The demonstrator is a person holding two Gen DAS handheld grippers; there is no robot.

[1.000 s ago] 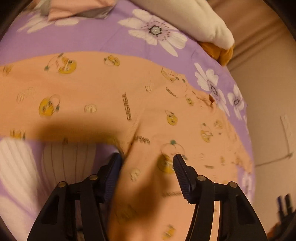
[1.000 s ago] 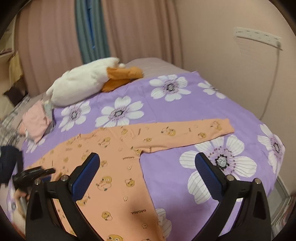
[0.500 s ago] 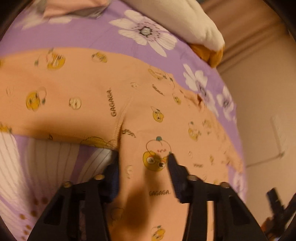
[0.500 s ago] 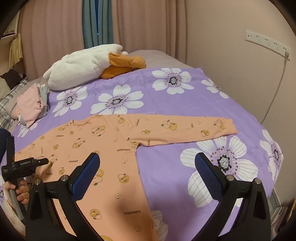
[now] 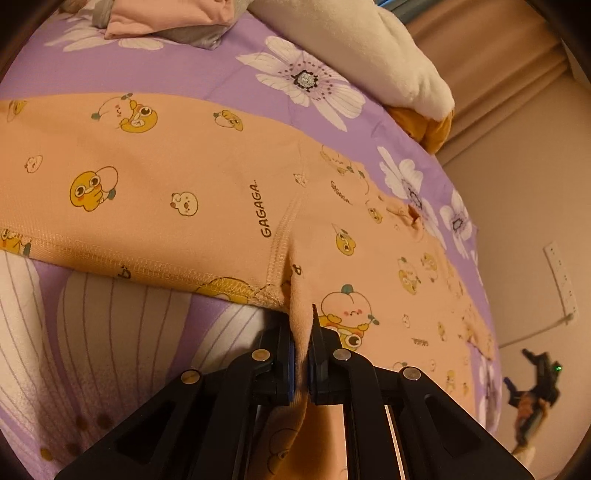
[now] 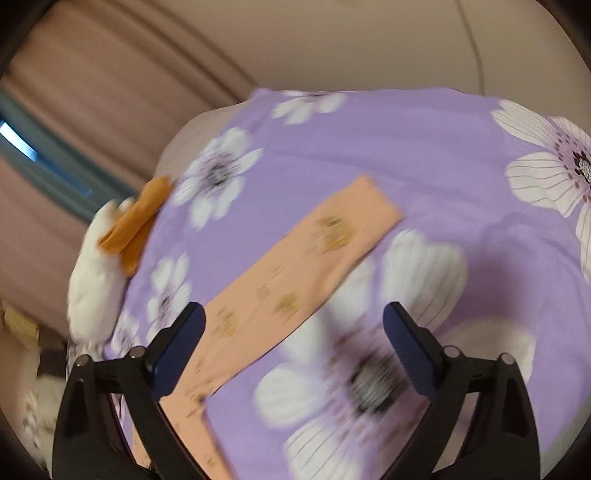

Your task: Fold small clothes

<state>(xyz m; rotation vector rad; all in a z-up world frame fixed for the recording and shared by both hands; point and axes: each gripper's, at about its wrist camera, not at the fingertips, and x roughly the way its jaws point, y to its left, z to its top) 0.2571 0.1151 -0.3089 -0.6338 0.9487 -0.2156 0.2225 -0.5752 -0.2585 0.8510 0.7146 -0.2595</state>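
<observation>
An orange long-sleeved top point(image 5: 166, 177) with cartoon prints lies flat on the purple flowered bedspread point(image 5: 147, 66). My left gripper point(image 5: 303, 321) sits at the underarm seam. Its jaws are closing, and a pinched fold of orange fabric is pressed between the pads. In the right wrist view, tilted and blurred, the top's far sleeve point(image 6: 306, 251) runs diagonally over the bedspread point(image 6: 406, 140). My right gripper point(image 6: 294, 314) hangs over that sleeve. Its jaws stand wide and are starting to close, with nothing gripped. The left fingertip point(image 6: 195, 314) is over the sleeve's edge.
A white and orange plush toy point(image 5: 351, 48) lies at the far side of the bed, also seen in the right wrist view point(image 6: 96, 280). Folded pink clothes point(image 5: 162, 18) sit at the back. Curtains and a beige wall point(image 5: 535, 184) border the bed.
My left jaws have drawn together onto a fold of the top at the seam. The right gripper has swung fast and rolled, from a view over the whole top to close above the sleeve.
</observation>
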